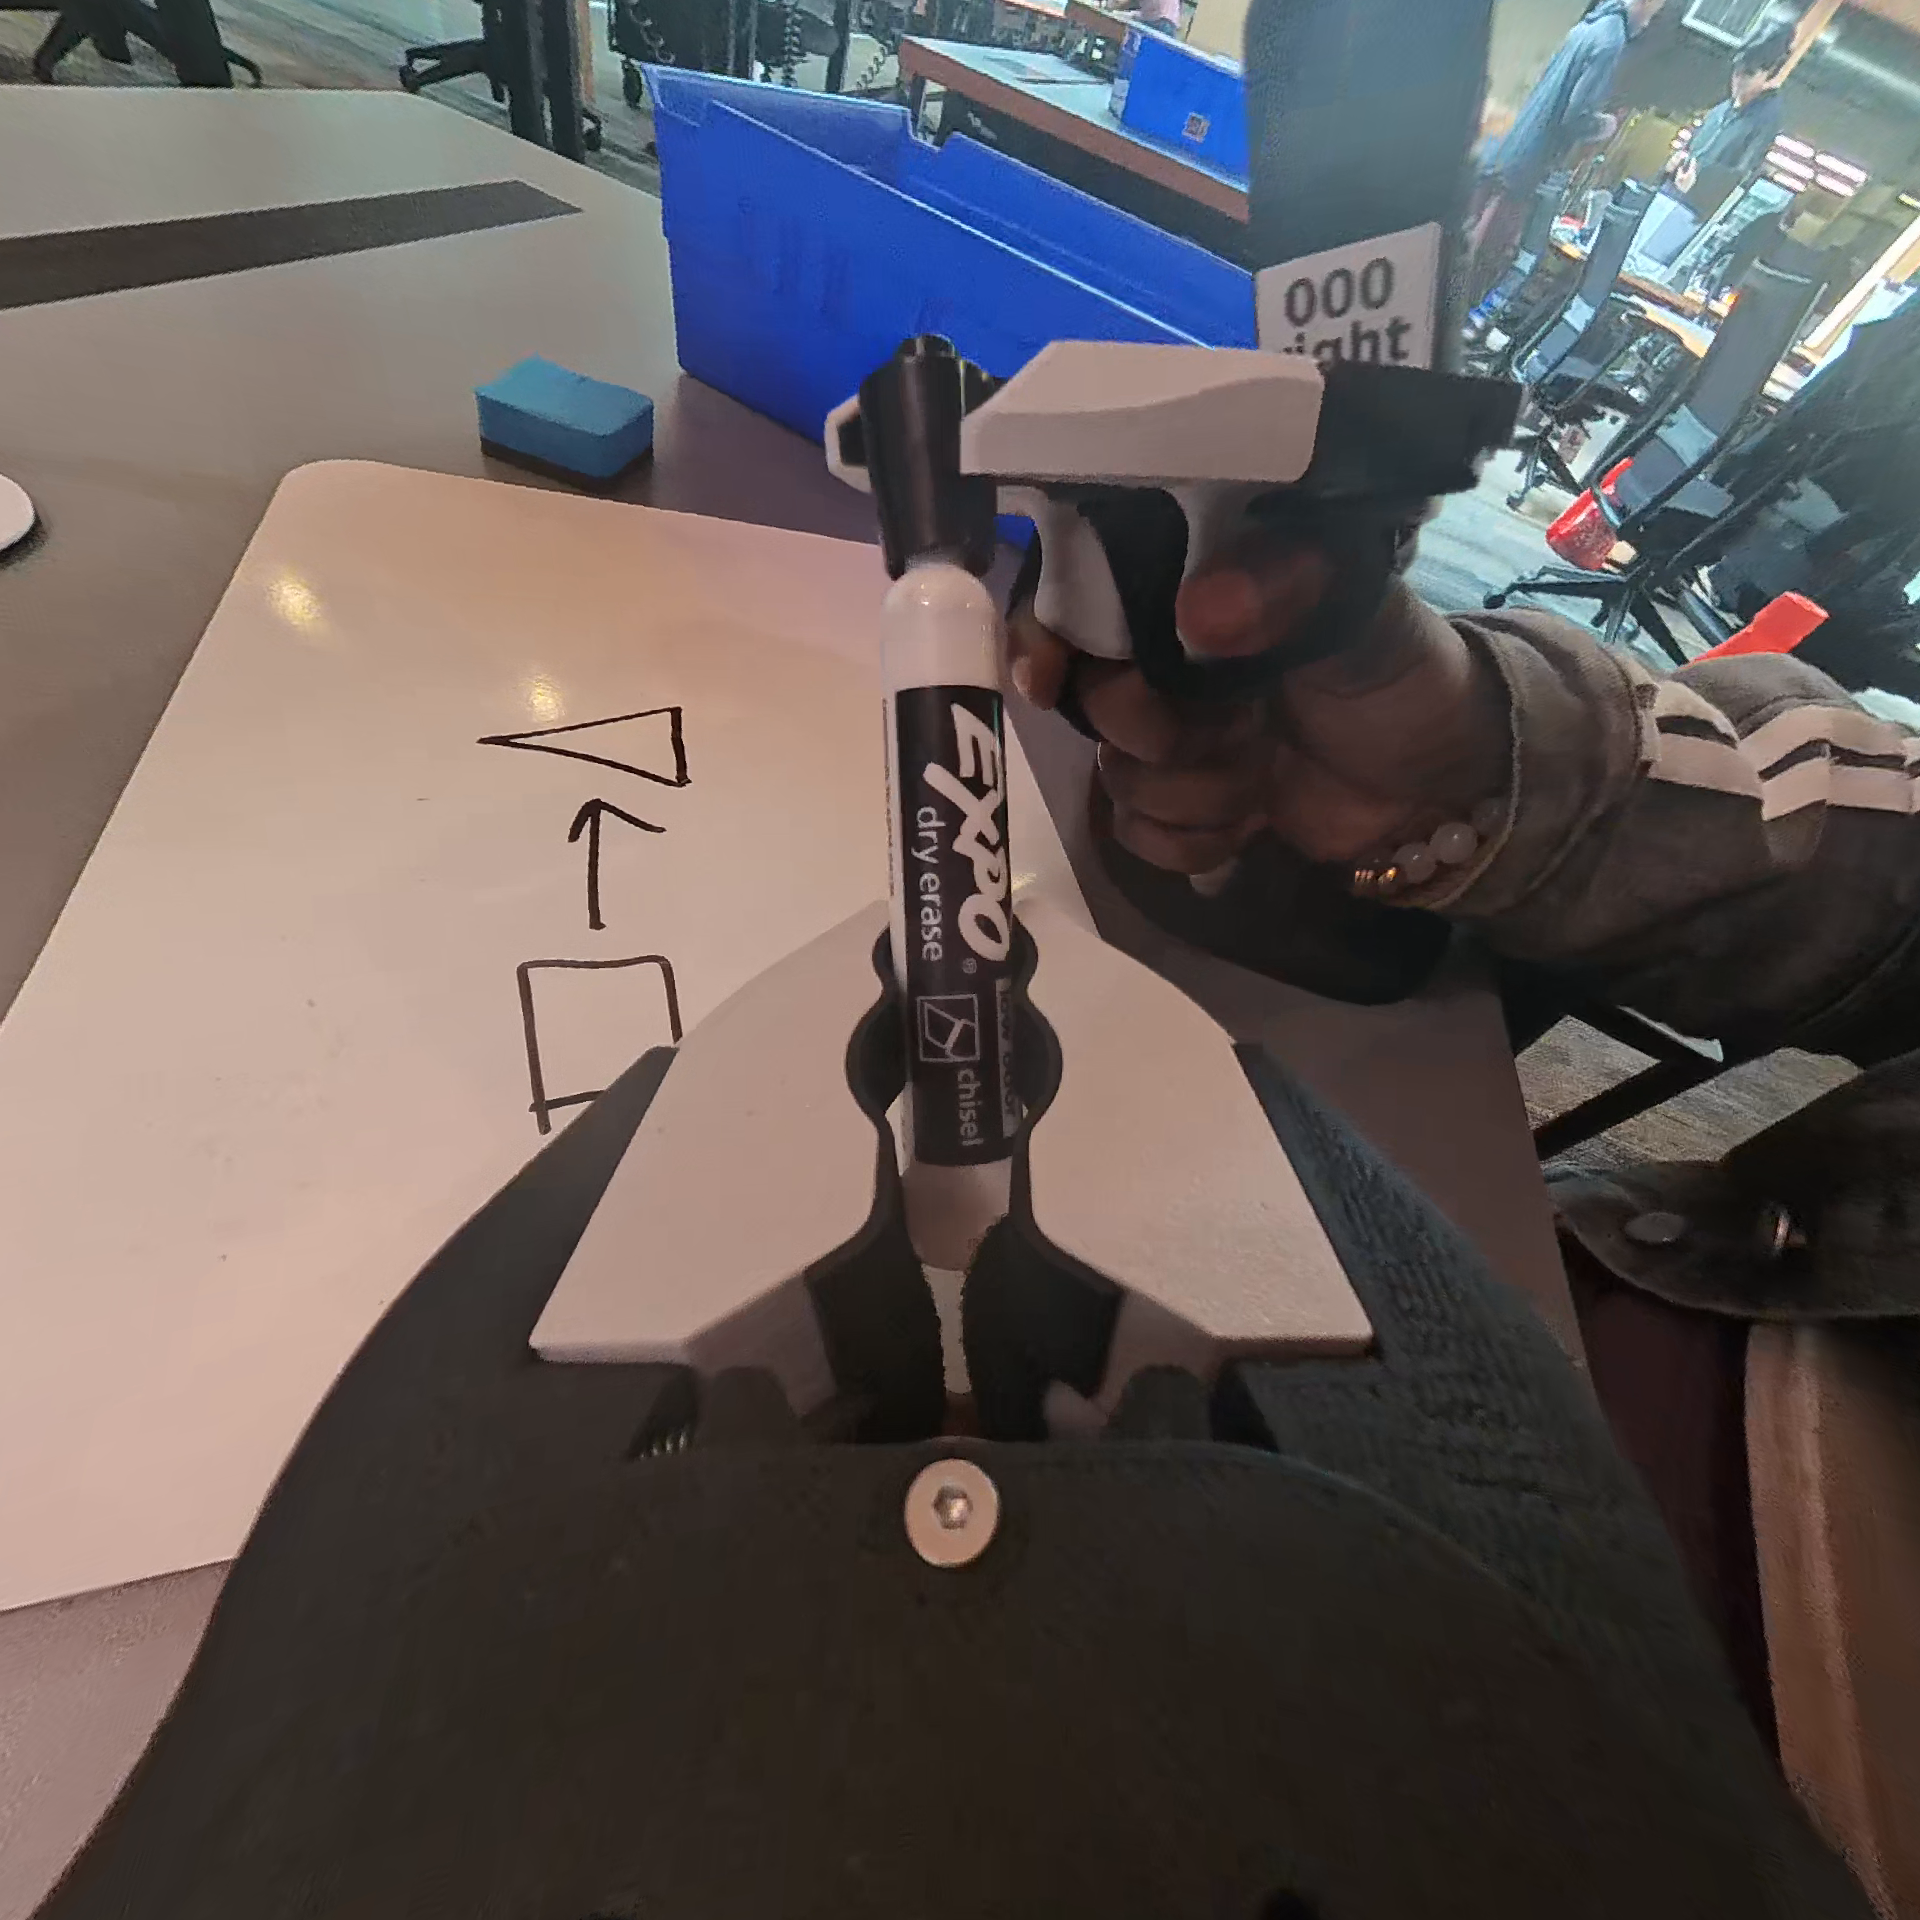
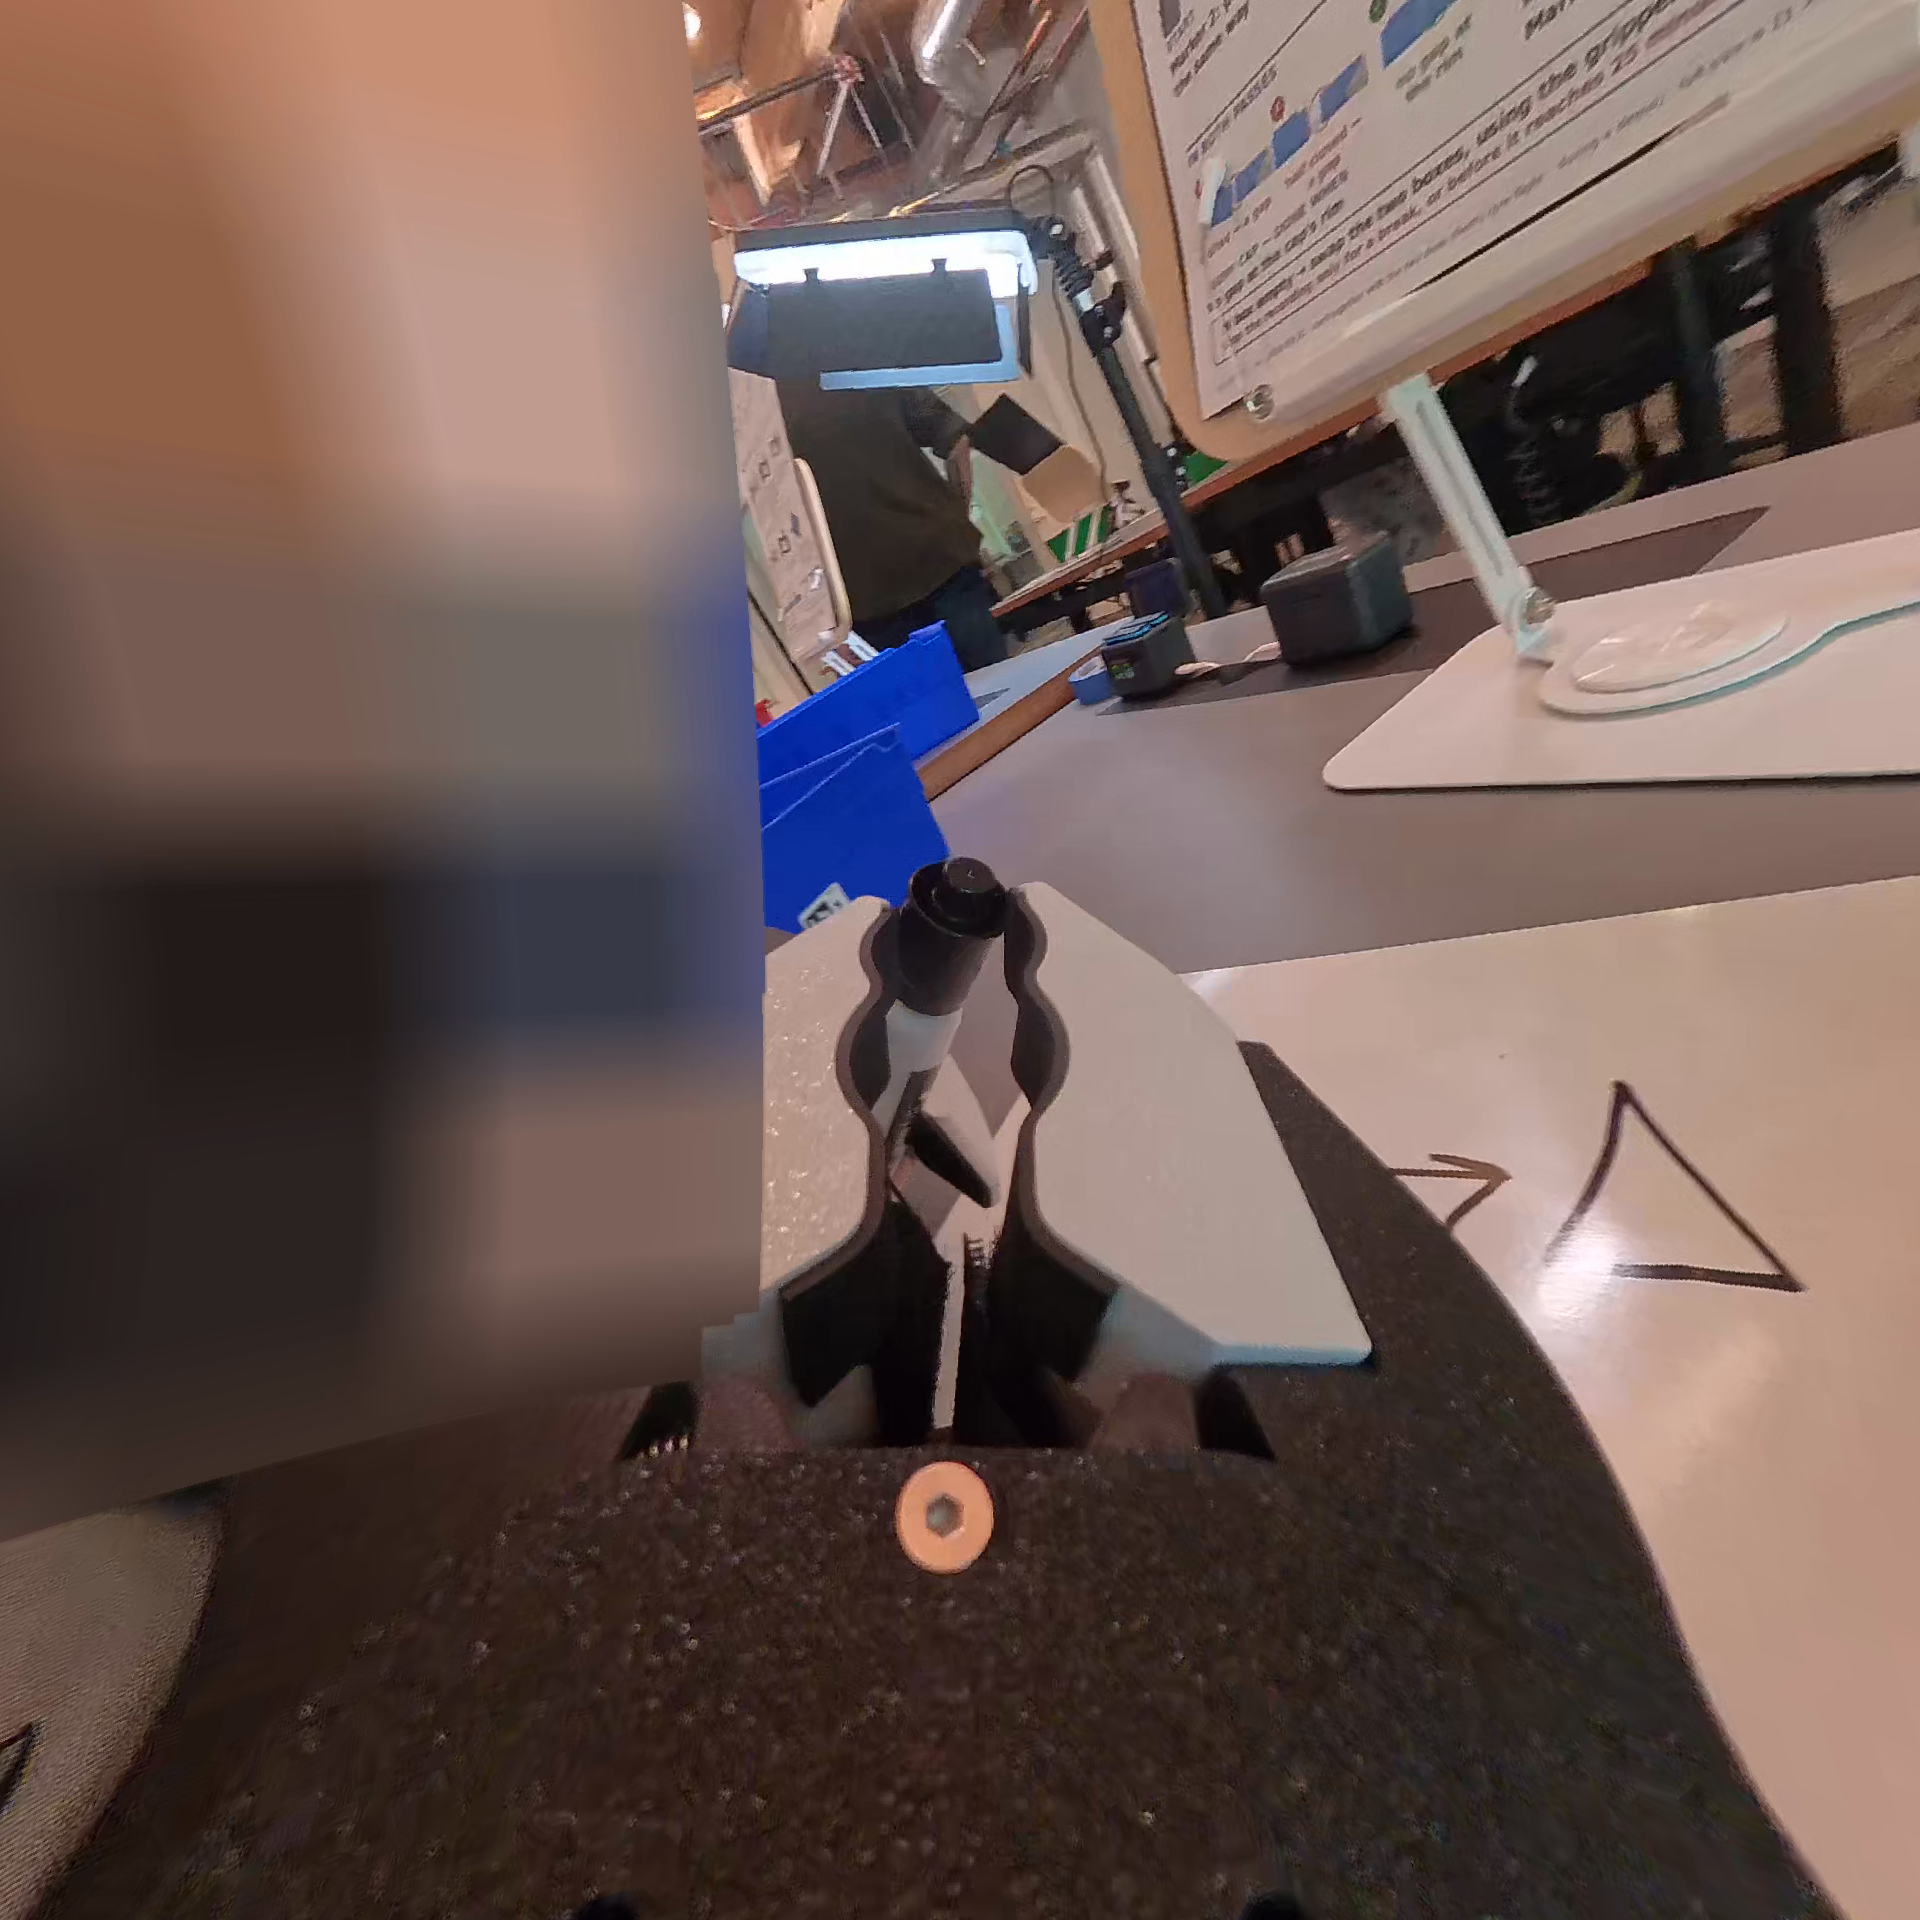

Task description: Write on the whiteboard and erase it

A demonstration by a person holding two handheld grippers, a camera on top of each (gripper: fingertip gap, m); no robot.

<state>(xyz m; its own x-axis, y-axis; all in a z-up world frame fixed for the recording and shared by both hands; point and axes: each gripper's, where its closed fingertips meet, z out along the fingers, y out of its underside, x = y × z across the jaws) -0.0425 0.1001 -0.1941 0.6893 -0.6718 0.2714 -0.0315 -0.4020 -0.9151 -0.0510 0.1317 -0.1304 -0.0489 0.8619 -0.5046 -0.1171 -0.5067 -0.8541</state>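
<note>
Standing clamped in left gripper (image 1: 951, 997), marker (image 1: 951, 831), cap (image 1: 928, 457) in right gripper (image 1: 914, 436).

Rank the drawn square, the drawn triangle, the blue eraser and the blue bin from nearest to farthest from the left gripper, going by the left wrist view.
From the left gripper:
1. Drawn square, just left of the gripper.
2. Drawn triangle, farther up the whiteboard.
3. Blue eraser, beyond the board's far edge, left.
4. Blue bin, behind, to the right.

- We see bright indoor light, with ceiling glare spots on the whiteboard (image 1: 343, 831).
- We note wide-angle bending at edges; a lit panel lamp (image 2: 883, 301) glows beyond.
</note>
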